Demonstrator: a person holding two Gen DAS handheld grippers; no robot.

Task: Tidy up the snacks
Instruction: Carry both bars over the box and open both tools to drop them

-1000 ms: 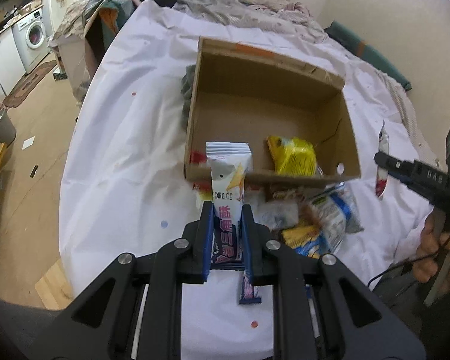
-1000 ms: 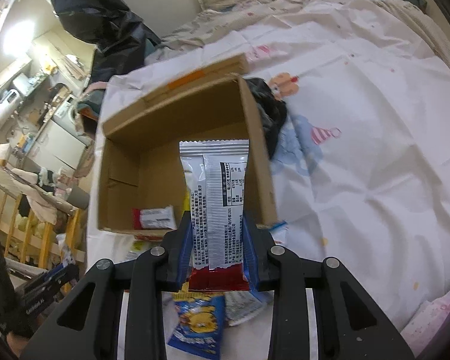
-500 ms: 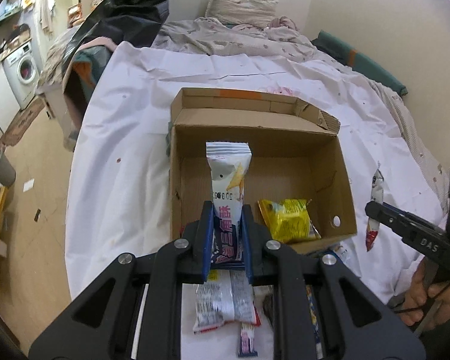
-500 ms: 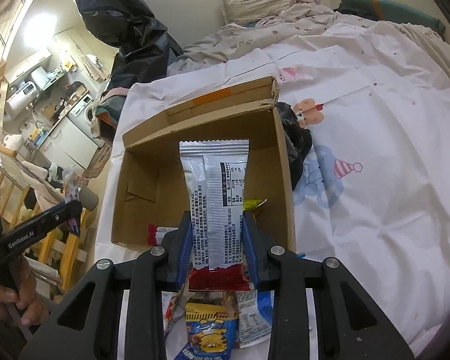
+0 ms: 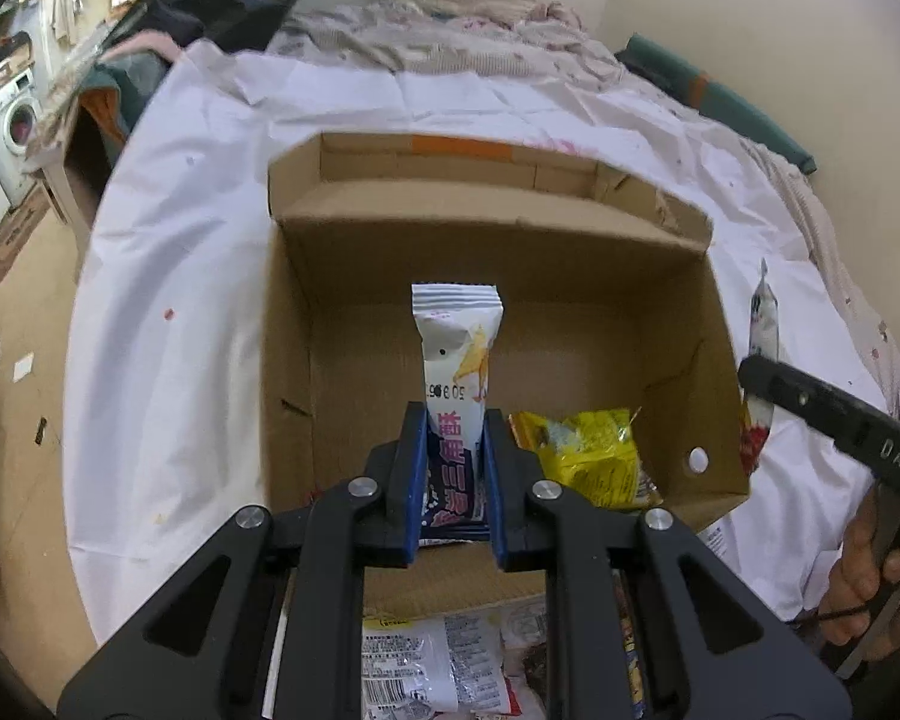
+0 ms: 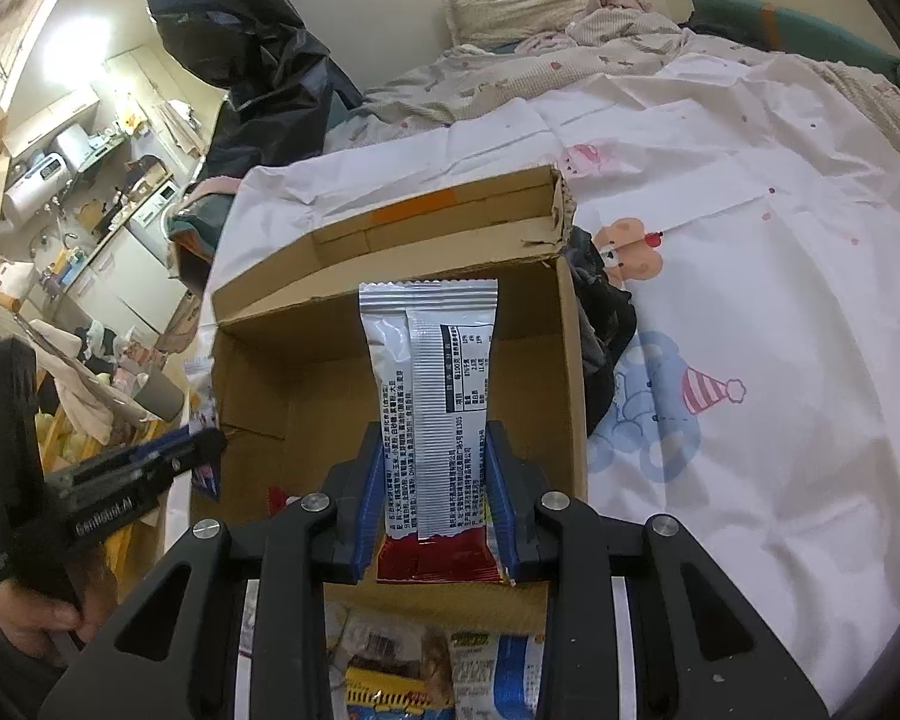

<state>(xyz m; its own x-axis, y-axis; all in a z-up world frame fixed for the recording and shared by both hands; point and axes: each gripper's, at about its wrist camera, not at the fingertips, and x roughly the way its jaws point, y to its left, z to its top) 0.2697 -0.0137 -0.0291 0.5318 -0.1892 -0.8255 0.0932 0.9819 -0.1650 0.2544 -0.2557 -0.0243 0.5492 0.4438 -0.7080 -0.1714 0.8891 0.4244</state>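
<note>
An open cardboard box [image 5: 306, 312] [image 6: 573, 372] lies on a white sheet. My left gripper [image 5: 453, 420] is shut on a white and blue snack packet [image 5: 456, 348], held upright over the box's near part. A yellow snack bag [image 5: 588, 456] lies inside the box at the near right. My right gripper [image 6: 435, 432] is shut on a silver snack packet with a red end [image 6: 432, 396], also upright above the box. The right gripper [image 5: 834, 420] shows at the right edge of the left wrist view, and the left gripper [image 6: 204, 450] at the left of the right wrist view.
Loose snack packets [image 5: 432, 666] [image 6: 402, 672] lie on the sheet in front of the box. A dark cloth [image 6: 600, 324] is bunched against the box's right wall. Crumpled bedding and a pillow [image 6: 516, 0] lie beyond. A kitchen area with a washing machine [image 5: 12, 120] opens at the left.
Both grippers have moved forward with their packets, from in front of the box to over its inside. The loose snacks have slid down toward the bottom of both views.
</note>
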